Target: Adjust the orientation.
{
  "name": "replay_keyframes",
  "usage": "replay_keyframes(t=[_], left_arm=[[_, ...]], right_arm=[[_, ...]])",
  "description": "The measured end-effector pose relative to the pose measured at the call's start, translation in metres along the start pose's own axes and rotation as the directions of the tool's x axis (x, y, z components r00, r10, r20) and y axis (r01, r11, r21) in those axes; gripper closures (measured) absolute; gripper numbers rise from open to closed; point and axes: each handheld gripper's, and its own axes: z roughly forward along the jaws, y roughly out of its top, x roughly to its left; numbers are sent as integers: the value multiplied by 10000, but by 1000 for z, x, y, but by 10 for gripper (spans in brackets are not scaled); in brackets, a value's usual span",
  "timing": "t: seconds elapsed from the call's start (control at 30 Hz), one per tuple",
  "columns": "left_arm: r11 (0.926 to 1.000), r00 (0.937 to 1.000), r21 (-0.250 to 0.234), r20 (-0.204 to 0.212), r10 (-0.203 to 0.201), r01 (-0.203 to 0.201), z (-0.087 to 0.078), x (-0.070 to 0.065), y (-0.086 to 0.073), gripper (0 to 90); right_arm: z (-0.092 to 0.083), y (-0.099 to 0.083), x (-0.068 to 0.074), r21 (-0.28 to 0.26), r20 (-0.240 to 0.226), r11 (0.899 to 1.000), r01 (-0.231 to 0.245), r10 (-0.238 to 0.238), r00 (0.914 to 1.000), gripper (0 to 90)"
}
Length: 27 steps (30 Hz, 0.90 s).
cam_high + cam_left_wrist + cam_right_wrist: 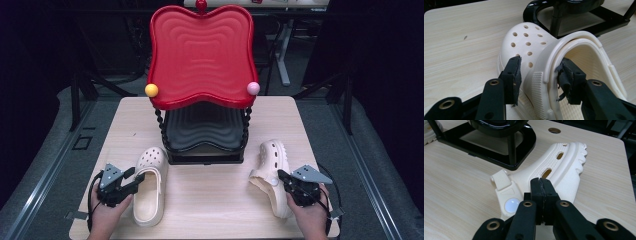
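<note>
Two tiers make up the rack (200, 55), red tray over black, at the table's (210, 200) far middle. Both clogs lie before it: left clog (150, 185) upright, right clog (272, 172) on its side. Left gripper (540, 75) straddles the collar, jaws spread; squeeze squarely before lifting. Right gripper (541, 187) hovers, jaws pressed together; open first.

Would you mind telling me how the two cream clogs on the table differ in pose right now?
The left clog stands upright on its sole, opening facing up; the right clog lies tipped on its side. The left tool straddles the left clog's side wall, jaws apart; the right tool is shut beside the right clog. Both are cream, perforated clogs.
</note>
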Motion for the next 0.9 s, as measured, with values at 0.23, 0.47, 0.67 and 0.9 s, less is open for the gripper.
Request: replay_keyframes(t=[0.23,0.47,0.67,0.9], left_arm=[[10000,10000,10,-51,5,-5,0,0,0,532],[10000,10000,25,-42,1,-1,0,0,0,532],[10000,10000,19,-55,13,-12,0,0,0,532],[10000,10000,36,-53,32,-32,1,-1,0,532]], right_arm=[[-7,-2,-12,-127,139,9990,-438,440,9989,899],[-13,-3,-29,101,187,9987,-496,494,9986,899],[-18,-7,-42,240,601,9980,-587,572,9966,900],[-20,-15,-59,362,861,9924,-1176,1141,9897,900]])
